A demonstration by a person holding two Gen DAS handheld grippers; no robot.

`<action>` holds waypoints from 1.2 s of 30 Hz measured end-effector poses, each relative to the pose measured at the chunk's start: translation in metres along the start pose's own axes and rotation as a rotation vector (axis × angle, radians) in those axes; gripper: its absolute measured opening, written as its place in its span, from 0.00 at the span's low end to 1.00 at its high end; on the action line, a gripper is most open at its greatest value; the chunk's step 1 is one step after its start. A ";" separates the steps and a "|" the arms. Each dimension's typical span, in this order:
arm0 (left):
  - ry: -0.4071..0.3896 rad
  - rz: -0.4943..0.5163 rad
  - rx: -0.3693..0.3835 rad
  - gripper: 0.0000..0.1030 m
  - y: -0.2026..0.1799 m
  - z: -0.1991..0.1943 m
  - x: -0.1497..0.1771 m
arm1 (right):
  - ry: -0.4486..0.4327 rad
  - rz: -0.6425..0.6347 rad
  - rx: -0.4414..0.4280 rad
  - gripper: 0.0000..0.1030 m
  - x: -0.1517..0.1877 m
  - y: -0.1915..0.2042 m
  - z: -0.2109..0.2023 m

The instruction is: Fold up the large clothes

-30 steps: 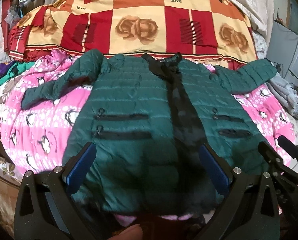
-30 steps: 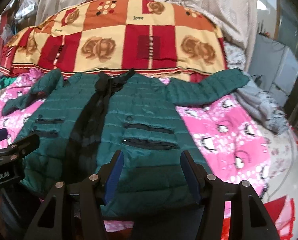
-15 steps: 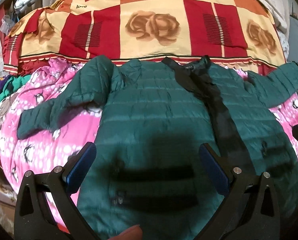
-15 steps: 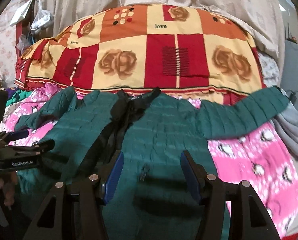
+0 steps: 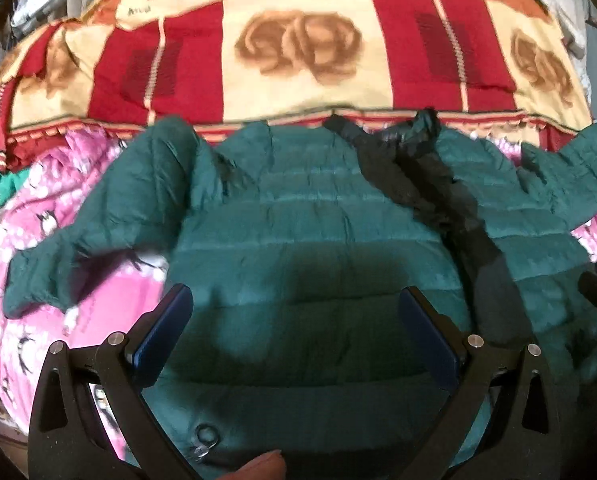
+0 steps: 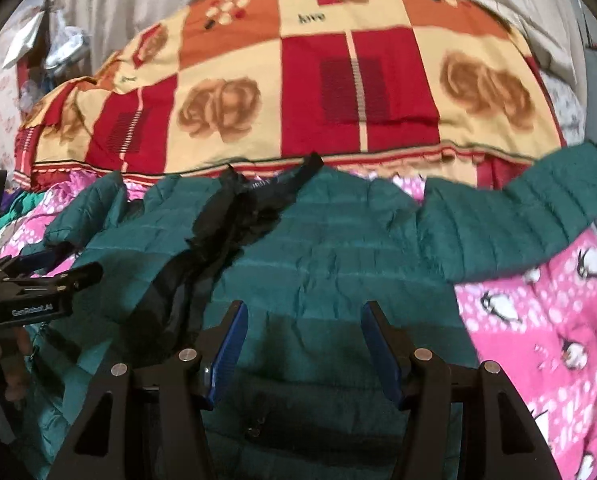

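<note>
A green quilted jacket (image 5: 318, 240) is lying front up, spread flat on a pink penguin-print blanket (image 6: 546, 320), its black-lined collar (image 6: 258, 196) touching the hem of a red and cream rose-patterned quilt (image 5: 298, 40). Both sleeves are reaching outward over bare pink cloth, the right-hand one (image 6: 518, 216) running toward the bed's edge. The left gripper (image 5: 296, 320) is hovering over the chest, jaws wide apart and holding nothing. The right gripper (image 6: 302, 344) is hovering beside it, jaws parted, also empty.
</note>
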State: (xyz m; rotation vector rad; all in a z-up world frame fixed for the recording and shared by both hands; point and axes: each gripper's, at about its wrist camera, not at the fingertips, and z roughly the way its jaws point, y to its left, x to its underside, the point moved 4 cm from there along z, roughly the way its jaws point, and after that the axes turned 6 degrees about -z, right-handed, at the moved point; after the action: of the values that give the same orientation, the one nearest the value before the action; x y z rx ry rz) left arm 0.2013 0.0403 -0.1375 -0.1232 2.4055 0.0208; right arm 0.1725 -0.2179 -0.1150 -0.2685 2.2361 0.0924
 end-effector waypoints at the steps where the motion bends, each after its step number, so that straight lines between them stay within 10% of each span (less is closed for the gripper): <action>1: 0.024 -0.017 0.010 1.00 0.000 0.007 0.002 | 0.006 0.007 -0.004 0.55 0.002 0.000 0.001; 15: 0.013 -0.017 0.007 1.00 -0.004 0.025 0.020 | 0.185 0.079 -0.012 0.60 0.024 -0.010 0.039; 36: -0.002 -0.016 0.013 1.00 -0.004 0.023 0.021 | 0.197 0.072 0.038 0.81 0.023 -0.010 0.046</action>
State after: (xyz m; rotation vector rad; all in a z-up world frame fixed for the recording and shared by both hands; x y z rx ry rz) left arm 0.2013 0.0360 -0.1689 -0.1366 2.4017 -0.0019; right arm 0.1953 -0.2240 -0.1614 -0.1829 2.4415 0.0647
